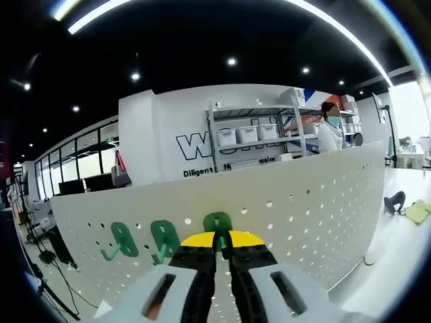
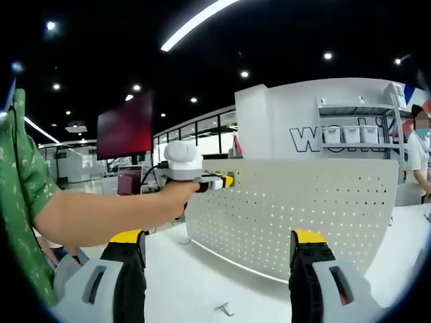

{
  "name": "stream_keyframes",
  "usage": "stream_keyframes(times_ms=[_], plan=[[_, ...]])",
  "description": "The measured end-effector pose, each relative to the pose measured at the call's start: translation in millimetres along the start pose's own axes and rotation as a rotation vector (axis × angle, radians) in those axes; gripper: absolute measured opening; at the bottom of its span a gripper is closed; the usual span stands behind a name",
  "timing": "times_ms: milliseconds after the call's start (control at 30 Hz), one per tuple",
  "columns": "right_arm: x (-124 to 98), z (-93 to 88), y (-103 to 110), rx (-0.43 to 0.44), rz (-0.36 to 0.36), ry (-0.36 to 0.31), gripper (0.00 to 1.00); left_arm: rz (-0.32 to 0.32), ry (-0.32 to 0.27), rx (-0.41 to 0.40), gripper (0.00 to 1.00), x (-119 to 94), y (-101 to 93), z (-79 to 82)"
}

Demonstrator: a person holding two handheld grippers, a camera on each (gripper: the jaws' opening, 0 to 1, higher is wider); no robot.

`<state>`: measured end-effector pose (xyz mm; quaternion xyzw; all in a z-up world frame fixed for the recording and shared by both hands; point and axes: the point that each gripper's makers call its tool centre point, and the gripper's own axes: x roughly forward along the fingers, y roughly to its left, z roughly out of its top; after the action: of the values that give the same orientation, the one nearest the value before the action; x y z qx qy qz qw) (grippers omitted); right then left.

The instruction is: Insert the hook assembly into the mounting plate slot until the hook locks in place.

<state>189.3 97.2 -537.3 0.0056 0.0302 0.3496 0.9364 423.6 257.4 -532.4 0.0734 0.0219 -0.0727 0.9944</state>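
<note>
Three green hooks (image 1: 165,237) on pegboard (image 1: 303,202), left tool (image 1: 222,250) clamped on rightmost hook (image 1: 217,224), right tool (image 2: 219,252) apart.

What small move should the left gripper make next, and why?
Probably a gentle push straight into the pegboard: the left gripper is shut on the green hook right at the holes, beside two mounted hooks, and whether it has locked cannot be told.

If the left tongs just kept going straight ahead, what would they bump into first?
Probably the white pegboard: the left tongs are shut on a green hook whose plate already sits against or just off the board; the exact gap is unclear.
</note>
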Motion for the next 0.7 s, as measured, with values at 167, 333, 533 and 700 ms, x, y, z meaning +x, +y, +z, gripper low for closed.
stream_keyframes(times_ms=[167, 333, 533, 700], plan=[[1.0, 0.3, 0.0, -0.001, 0.001, 0.000, 0.90, -0.006, 0.022, -0.007, 0.06, 2.8, 0.4, -9.7], [0.7, -0.9, -1.7, -0.001, -0.004, 0.002, 0.90, -0.009, 0.020, -0.014, 0.07, 3.0, 0.1, -9.1], [1.3, -1.4, -1.6, -0.002, -0.004, 0.003, 0.90, -0.013, 0.015, -0.025, 0.10, 1.0, -2.3, -9.3], [1.0, -0.3, -2.6, -0.003, -0.006, -0.001, 0.90, -0.011, 0.016, -0.041, 0.13, -0.5, -0.9, -10.7]])
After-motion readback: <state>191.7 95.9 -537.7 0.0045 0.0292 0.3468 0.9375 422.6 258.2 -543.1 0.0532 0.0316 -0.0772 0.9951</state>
